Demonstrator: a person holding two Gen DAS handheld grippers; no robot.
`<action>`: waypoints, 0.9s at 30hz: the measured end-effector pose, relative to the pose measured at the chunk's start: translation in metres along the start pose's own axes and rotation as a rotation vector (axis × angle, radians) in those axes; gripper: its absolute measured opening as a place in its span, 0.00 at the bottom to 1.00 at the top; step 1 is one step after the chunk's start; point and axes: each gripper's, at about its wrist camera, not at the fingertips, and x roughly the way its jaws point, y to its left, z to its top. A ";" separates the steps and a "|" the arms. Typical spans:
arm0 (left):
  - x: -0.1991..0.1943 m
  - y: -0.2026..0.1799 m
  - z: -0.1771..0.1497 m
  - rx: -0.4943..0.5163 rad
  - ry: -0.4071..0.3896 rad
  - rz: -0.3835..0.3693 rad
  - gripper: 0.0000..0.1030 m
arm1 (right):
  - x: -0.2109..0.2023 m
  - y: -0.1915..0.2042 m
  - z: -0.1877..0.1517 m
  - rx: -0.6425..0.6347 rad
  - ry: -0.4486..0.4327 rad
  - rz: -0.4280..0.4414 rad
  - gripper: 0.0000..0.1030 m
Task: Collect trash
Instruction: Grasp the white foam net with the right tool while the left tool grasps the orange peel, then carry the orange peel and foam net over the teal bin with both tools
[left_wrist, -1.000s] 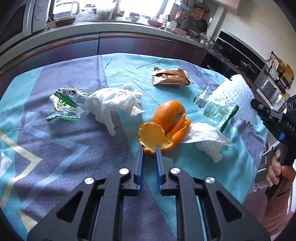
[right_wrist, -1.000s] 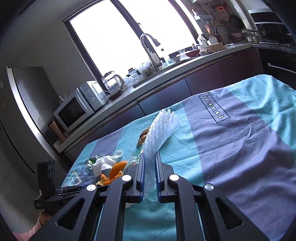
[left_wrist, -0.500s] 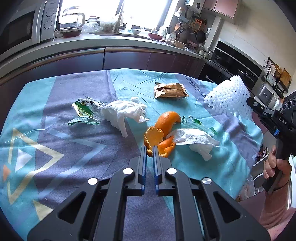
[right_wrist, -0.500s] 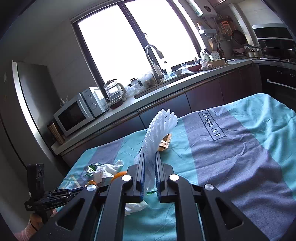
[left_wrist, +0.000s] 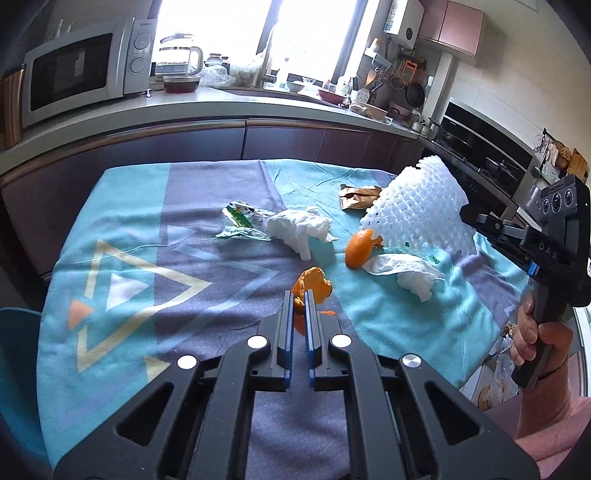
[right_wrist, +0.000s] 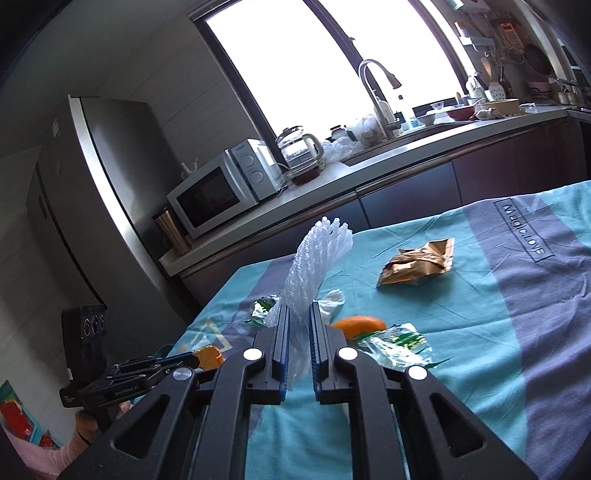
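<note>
My left gripper (left_wrist: 299, 295) is shut on a piece of orange peel (left_wrist: 312, 282) and holds it above the table; it also shows in the right wrist view (right_wrist: 209, 355). My right gripper (right_wrist: 296, 310) is shut on a white foam fruit net (right_wrist: 317, 254), held up off the table; the net also shows in the left wrist view (left_wrist: 417, 210). On the cloth lie another orange peel (left_wrist: 360, 247), two crumpled white tissues (left_wrist: 301, 229) (left_wrist: 406, 269), a green-and-clear wrapper (left_wrist: 242, 219), a second green wrapper (right_wrist: 397, 341) and a brown foil packet (right_wrist: 417, 266).
The table is covered with a teal and purple cloth (left_wrist: 147, 266). A kitchen counter with a microwave (left_wrist: 81, 70), a kettle (left_wrist: 177, 61) and a sink tap (right_wrist: 376, 88) runs behind it. A fridge (right_wrist: 74, 177) stands at the left.
My left gripper has lifted and pulled back with one piece of orange peel, leaving the other piece on the cloth. My right gripper has raised the foam net off the table.
</note>
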 end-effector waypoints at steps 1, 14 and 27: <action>-0.002 0.004 -0.002 -0.005 0.001 0.004 0.06 | 0.004 0.004 -0.001 -0.005 0.010 0.008 0.09; 0.027 0.026 -0.026 -0.044 0.109 0.012 0.20 | 0.046 0.018 -0.028 0.004 0.151 0.063 0.09; 0.040 0.023 -0.030 -0.084 0.140 -0.035 0.07 | 0.056 0.014 -0.042 0.024 0.206 0.079 0.09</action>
